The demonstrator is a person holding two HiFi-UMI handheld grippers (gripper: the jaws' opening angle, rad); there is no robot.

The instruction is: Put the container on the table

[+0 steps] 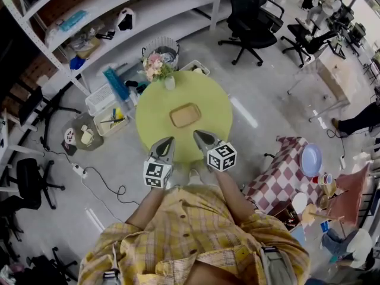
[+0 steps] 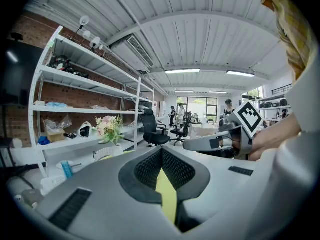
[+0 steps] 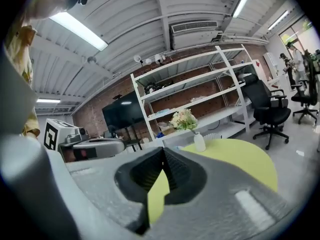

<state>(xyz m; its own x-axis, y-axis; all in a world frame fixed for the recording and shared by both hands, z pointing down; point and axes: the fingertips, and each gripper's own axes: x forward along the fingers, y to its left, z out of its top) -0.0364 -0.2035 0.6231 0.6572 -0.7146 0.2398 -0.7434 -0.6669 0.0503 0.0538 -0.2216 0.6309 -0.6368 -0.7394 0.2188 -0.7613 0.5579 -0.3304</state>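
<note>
Container (image 1: 184, 115): shallow tan rectangular tray-type thing, lying flat pretty much in the middle of the table, nothing touching it

Table (image 1: 211, 97): round, yellow-green top

Left gripper (image 1: 169, 140): jaws pressed together with nothing in them (only the green of the table shows through the gap under the tips), hovering at the near edge of the table, near-left of the container and clear of it

Right gripper (image 1: 197, 135): same deal, jaws closed tight and empty, just right of the left one, tip pointing toward the container but apart from it

Vase (image 1: 170, 82): small and white, at the table's far-left edge, holding pink and white flowers (image 1: 155, 66)

Around: white shelving (image 1: 119, 5) far left, black office chair (image 1: 252, 16) beyond the table, red-checked cloth (image 1: 279, 171) off to the right
</note>
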